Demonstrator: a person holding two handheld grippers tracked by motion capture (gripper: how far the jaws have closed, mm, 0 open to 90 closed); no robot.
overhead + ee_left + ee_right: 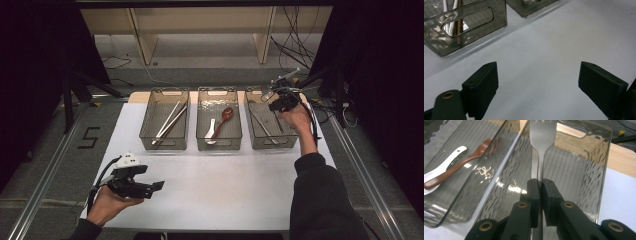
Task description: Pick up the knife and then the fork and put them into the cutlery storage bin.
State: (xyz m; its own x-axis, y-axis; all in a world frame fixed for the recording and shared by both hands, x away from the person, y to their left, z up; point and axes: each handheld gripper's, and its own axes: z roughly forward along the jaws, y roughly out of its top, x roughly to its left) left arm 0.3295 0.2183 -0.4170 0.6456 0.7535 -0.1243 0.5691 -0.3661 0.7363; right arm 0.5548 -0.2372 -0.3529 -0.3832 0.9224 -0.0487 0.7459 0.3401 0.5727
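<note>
While clamped on the handle of a metal fork (541,142), the right gripper (281,97) hangs over the right bin (292,142) at about one o'clock on the table (225,190), held up by the person's right hand (298,120); in the right gripper view its two black jaws press together on the fork's stem, tines pointing away toward the bin's far handle cut-out. Item: fork, steel, held above the bin's interior, not resting on the floor of it. Item: right bin, smoked clear plastic, with what look like more metal utensils (265,127) lying inside. Item: middle bin (218,145), at twelve o'clock, just beside the right one, containing a brown wooden spoon (461,165) lying across a white spoon (441,168). Item: left bin (165,145), at eleven o'clock, containing pale and brown sticks (171,121) laid lengthwise. Item: left gripper (150,188), at seven o'clock near the table's front edge, held in the left hand (107,202), jaws spread wide with nothing but bare white tabletop between them, well apart from all three bins.
</note>
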